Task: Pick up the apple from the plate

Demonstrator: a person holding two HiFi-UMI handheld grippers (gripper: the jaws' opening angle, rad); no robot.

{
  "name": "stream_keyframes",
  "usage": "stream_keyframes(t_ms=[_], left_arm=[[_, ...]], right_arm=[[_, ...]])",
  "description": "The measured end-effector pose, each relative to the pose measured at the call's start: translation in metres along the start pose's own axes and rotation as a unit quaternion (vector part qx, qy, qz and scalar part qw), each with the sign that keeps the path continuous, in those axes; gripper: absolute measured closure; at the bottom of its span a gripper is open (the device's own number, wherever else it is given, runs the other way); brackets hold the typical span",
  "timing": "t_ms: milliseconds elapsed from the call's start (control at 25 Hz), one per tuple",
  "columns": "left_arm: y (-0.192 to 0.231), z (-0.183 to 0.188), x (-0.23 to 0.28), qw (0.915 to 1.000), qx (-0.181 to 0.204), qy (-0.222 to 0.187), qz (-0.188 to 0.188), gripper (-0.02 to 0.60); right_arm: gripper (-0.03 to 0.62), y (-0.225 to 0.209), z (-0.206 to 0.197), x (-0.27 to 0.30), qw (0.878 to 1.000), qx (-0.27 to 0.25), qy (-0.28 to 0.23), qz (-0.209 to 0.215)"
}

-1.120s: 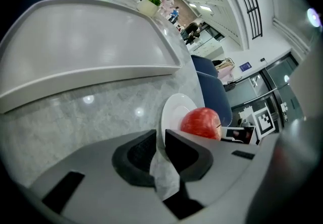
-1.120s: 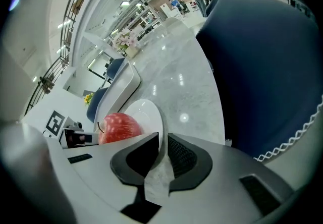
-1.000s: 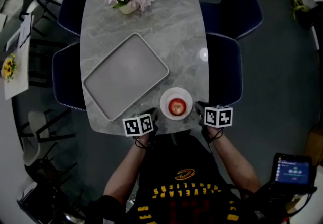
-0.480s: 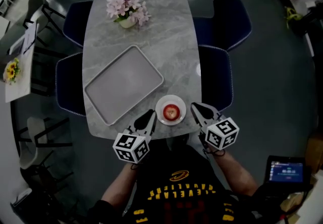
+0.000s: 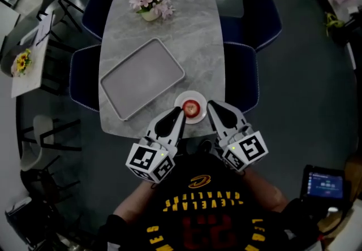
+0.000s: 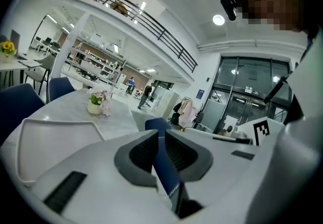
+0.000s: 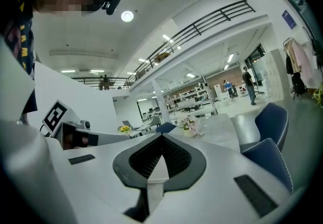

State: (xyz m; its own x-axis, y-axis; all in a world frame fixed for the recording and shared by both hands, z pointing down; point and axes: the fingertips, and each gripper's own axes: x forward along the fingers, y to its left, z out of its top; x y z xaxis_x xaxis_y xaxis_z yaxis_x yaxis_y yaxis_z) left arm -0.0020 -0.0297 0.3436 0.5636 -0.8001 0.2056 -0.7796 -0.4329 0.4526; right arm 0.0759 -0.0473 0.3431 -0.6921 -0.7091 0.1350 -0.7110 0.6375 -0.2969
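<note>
On the head view, a small red apple (image 5: pixel 192 108) sits on a round white plate (image 5: pixel 181 101) at the table's (image 5: pixel 169 35) near edge, between the left gripper (image 5: pixel 180 113) and right gripper (image 5: pixel 212 106) tips. Shirt (image 5: pixel 198 210) print is upside down, seems to read CAVALIERS. Left gripper view: jaws a narrow slit apart, empty. Right gripper view: jaws pressed tip to tip, empty.

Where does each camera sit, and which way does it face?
Head view: on the person's head, facing steeply down at the grey marble table, red apple on round white plate, both forearms, left hand-held gripper and right hand-held gripper.
Left gripper view: on the left hand-held gripper, looking along its jaws across the table; the right one shows at right.
Right gripper view: the mirror case, left one at left.
Both gripper views share the potted pink flowers.
</note>
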Motion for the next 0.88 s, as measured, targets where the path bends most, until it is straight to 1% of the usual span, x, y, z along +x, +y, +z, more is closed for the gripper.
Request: stream_keyframes(t_ms=[160, 240, 320, 440, 520, 600, 680, 800, 880], left_arm=[[-0.021, -0.004, -0.010, 0.9997, 0.025, -0.006, 0.003, 0.538], [-0.024, -0.002, -0.014, 0.9984, 0.054, -0.012, 0.010, 0.538], [-0.027, 0.002, -0.017, 0.9960, 0.083, -0.027, 0.020, 0.538], [-0.036, 0.002, -0.025, 0.9923, 0.111, -0.048, 0.026, 0.538], [-0.047, 0.002, -0.027, 0.9924, 0.111, -0.049, 0.024, 0.538], [-0.059, 0.004, -0.027, 0.9938, 0.098, -0.049, 0.020, 0.538], [-0.066, 0.005, -0.026, 0.9937, 0.096, -0.057, 0.016, 0.538], [-0.067, -0.008, -0.023, 0.9938, 0.099, -0.048, 0.014, 0.538], [-0.068, -0.011, -0.020, 0.9938, 0.099, -0.048, 0.015, 0.538]], right_arm=[[0.589, 0.021, 0.006, -0.018, 0.999, -0.026, -0.029, 0.024], [0.589, 0.026, 0.005, -0.020, 0.998, -0.031, -0.035, 0.036], [0.589, 0.028, 0.006, -0.023, 0.998, -0.036, -0.039, 0.042], [0.589, 0.029, 0.010, -0.034, 0.997, -0.055, -0.040, 0.042], [0.589, 0.031, 0.014, -0.043, 0.995, -0.073, -0.042, 0.045], [0.589, 0.032, 0.017, -0.050, 0.994, -0.084, -0.048, 0.050], [0.589, 0.033, 0.017, -0.055, 0.994, -0.086, -0.046, 0.053], [0.589, 0.025, 0.011, -0.060, 0.994, -0.089, -0.040, 0.048], [0.589, 0.020, 0.007, -0.062, 0.994, -0.089, -0.035, 0.047]])
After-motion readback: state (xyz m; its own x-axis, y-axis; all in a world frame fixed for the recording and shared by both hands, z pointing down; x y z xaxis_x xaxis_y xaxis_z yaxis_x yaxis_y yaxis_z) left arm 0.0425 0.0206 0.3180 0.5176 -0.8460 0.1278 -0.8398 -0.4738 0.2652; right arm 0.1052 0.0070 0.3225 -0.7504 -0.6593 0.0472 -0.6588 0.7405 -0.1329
